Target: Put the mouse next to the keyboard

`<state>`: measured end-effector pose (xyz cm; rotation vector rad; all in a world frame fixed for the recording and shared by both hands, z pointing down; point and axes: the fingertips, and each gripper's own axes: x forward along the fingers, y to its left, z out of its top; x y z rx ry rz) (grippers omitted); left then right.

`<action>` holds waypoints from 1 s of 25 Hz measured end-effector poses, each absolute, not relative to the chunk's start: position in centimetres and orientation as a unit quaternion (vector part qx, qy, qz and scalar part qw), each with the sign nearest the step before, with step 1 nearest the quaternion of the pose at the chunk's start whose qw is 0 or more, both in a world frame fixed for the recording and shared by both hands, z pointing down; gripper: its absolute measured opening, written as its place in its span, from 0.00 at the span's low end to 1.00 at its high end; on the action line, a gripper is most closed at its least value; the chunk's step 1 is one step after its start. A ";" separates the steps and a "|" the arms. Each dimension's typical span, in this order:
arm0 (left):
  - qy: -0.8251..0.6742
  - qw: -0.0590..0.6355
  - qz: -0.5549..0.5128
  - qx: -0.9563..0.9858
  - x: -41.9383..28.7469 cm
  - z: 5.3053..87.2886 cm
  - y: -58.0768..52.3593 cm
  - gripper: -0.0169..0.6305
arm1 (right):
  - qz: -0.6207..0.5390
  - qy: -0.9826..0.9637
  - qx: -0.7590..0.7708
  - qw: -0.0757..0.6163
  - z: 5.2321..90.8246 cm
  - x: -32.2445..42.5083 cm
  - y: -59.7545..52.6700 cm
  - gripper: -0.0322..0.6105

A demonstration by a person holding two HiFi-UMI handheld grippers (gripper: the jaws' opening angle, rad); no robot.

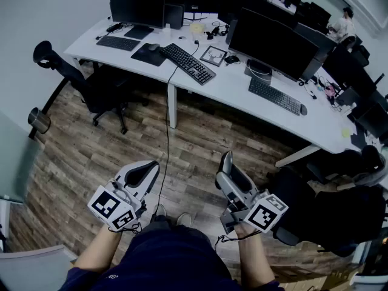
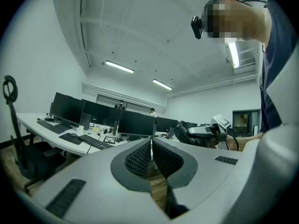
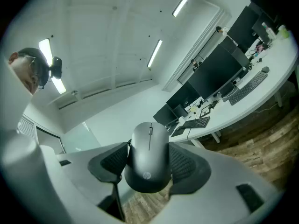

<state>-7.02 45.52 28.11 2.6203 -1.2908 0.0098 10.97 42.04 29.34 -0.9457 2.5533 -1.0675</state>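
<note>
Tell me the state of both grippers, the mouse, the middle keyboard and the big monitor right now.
left gripper: shut, nothing between its jaws.
right gripper: shut on the mouse.
mouse: clamped between the pads, in the air, not yet at the desk.
keyboard: flat on the desk, its cable hanging over the front edge.
monitor: upright, screen dark.

Ceiling light strips are lighting the room evenly and glaring a bit in both gripper views. Fisheye is bending everything hard, with black corners creeping in. The head view is looking dimmer, with soft shadow sitting under the white desk.
</note>
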 end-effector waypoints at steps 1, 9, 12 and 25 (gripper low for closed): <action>-0.439 0.110 0.003 0.891 -6.9 28.2 45.6 0.08 | -0.361 0.869 -0.321 0.106 29.4 11.0 42.1 0.48; -0.439 0.114 0.004 0.891 -5.6 28.7 45.9 0.08 | -0.359 0.870 -0.323 0.099 29.9 11.6 42.3 0.49; -0.438 0.114 0.004 0.892 -5.2 28.7 45.9 0.08 | -0.362 0.866 -0.330 0.102 30.1 12.2 42.2 0.49; -0.443 0.112 0.007 0.889 -4.0 28.8 45.5 0.08 | -0.374 0.863 -0.327 0.097 31.2 13.5 41.7 0.49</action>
